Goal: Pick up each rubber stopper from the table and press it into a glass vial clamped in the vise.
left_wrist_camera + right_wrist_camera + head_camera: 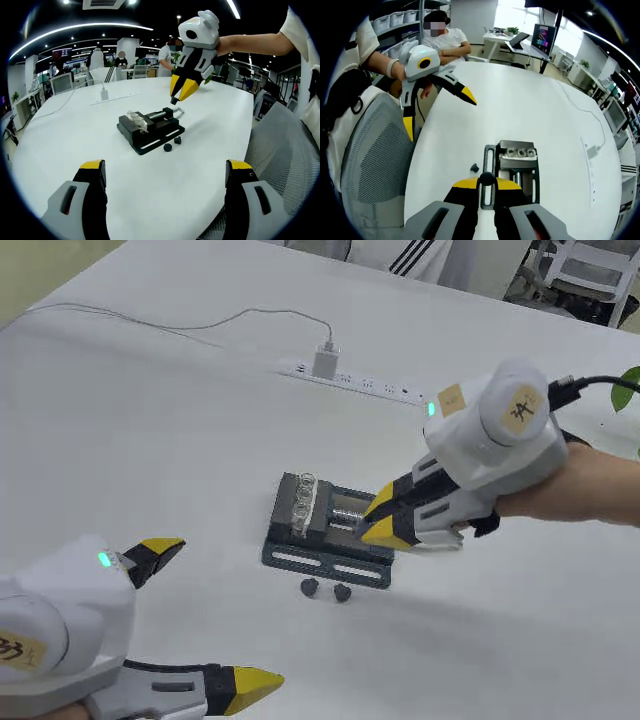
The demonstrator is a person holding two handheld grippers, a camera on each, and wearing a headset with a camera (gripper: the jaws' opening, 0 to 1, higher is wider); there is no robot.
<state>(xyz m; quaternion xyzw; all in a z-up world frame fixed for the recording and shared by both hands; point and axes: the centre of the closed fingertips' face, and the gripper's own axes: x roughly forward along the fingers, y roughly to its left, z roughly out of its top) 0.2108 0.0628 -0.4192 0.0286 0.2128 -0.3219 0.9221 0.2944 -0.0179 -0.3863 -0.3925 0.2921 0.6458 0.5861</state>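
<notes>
A black vise (325, 540) sits mid-table with clear glass vials (303, 496) clamped in its jaws. Two dark rubber stoppers (310, 587) (342, 592) lie loose just in front of it. My right gripper (374, 523) hovers at the vise's right end, shut on a third black stopper (487, 178) pinched between its yellow tips, short of the vials (519, 151). My left gripper (212, 614) hangs wide open near the front left with nothing in it, well away from the vise (150, 127) and the loose stoppers (167, 147).
A white power strip (350, 380) with a plugged charger and trailing cable lies at the back of the table. A grey mesh chair (375, 150) stands at the table's near edge. People sit at the far side of the room.
</notes>
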